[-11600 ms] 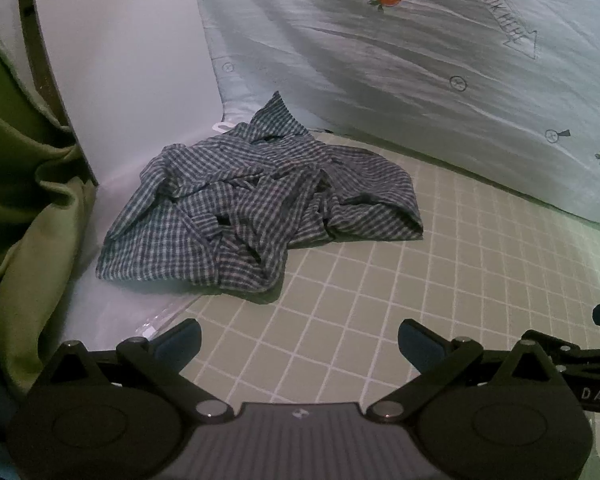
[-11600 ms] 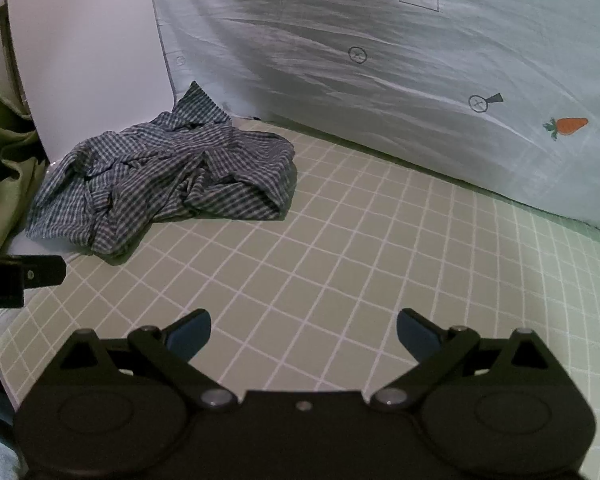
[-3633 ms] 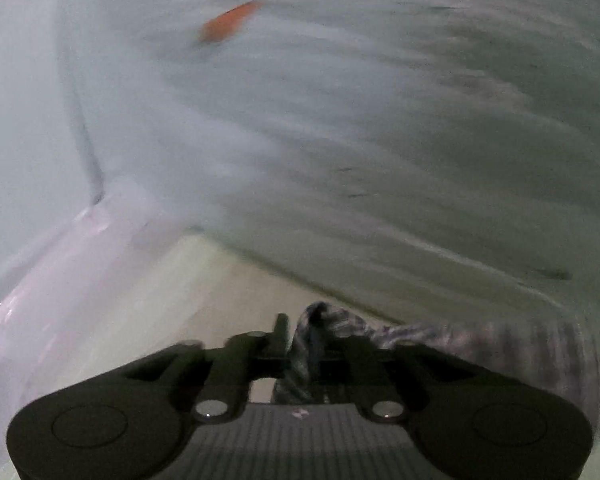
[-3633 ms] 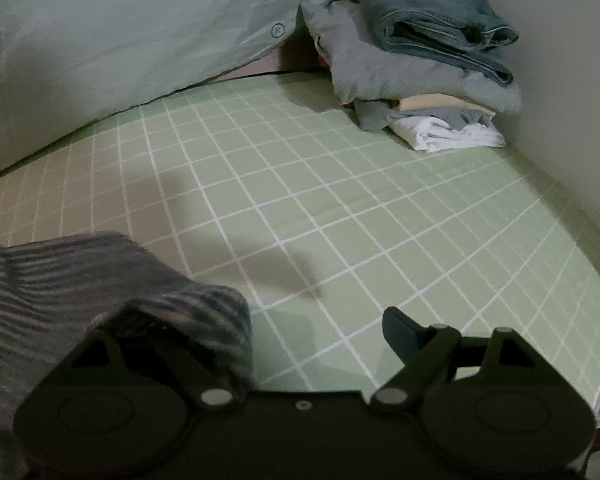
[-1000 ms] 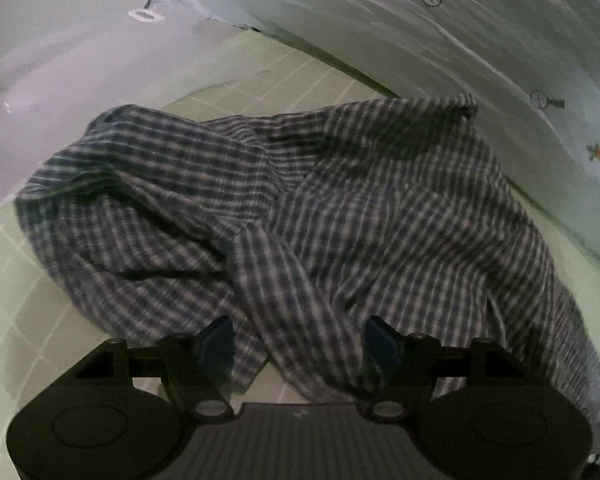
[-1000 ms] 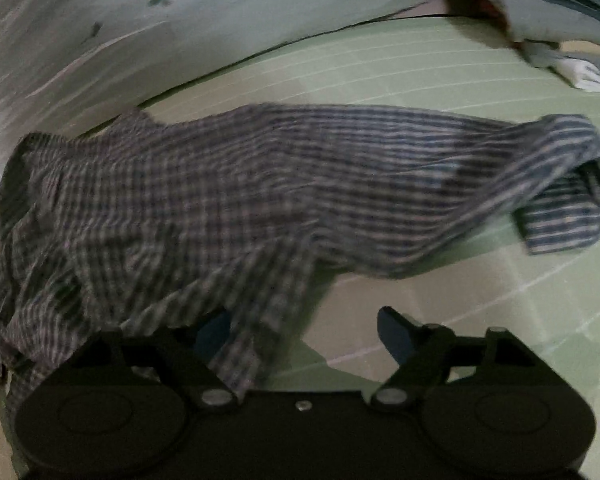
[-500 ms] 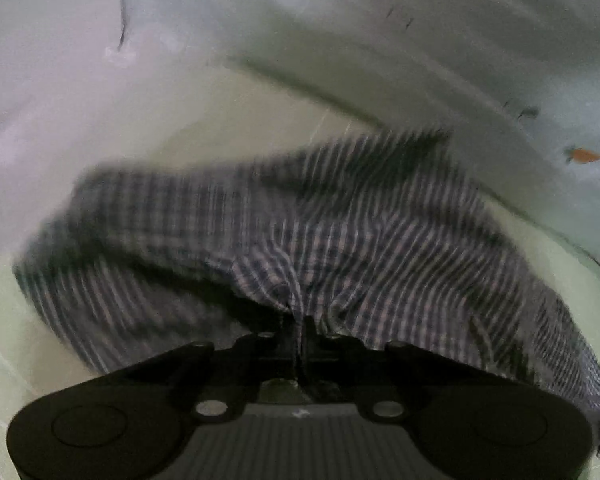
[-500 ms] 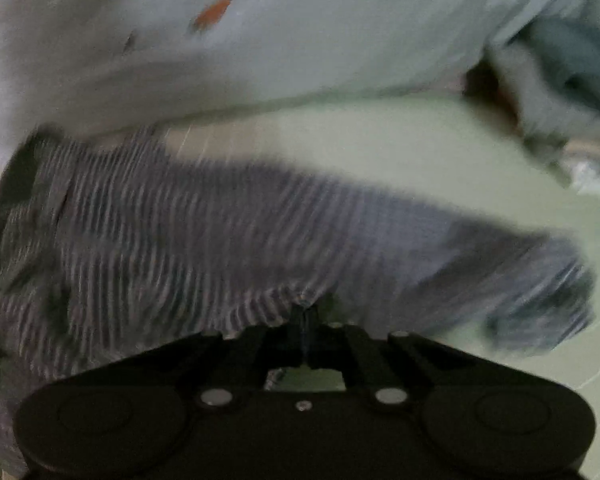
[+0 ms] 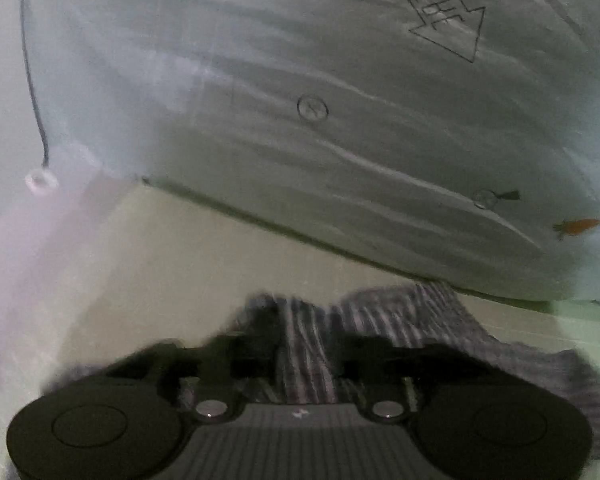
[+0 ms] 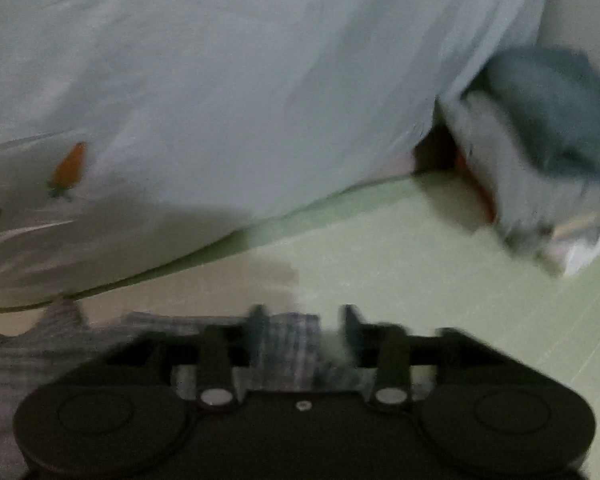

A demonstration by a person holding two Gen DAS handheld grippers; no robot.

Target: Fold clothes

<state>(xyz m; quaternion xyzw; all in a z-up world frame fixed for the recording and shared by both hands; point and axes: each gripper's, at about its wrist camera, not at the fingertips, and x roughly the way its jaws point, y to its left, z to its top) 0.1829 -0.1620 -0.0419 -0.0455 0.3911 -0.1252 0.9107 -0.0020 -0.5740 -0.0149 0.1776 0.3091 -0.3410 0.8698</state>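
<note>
The left gripper (image 9: 306, 344) has its jaws parting, with a bunched ridge of the checked shirt (image 9: 380, 320) running up between its fingers (image 9: 256, 340); the blur hides whether the pads touch the cloth at all. From there the shirt spreads toward the right side of the left wrist view, its far edge lying just in front of the pale quilt (image 9: 300, 120), and a darker mass of it trails off to the lower right corner. The right gripper (image 10: 302, 326) is likewise opening, and a fold of the same shirt (image 10: 288, 344) sits in the gap between its fingers (image 10: 256, 320) (closer to the left-hand one, with bare green showing beside the other). In that view the shirt stretches away to the left, low and flat on the green checked mat (image 10: 460, 280), so its long axis runs roughly side to side between the two grippers, parallel to the lower edge of the quilt (image 10: 220, 80); which end is collar and which is hem cannot be told. The quilt, printed with small carrots (image 10: 70, 168) and an arrow with lettering (image 9: 440, 12), rises behind the mat. At the far right of the right wrist view a stack of folded clothes (image 10: 540, 152) rests on the mat, well apart from the shirt. On the left of the left wrist view a white sheet of plastic (image 9: 40, 260) borders the mat.
</note>
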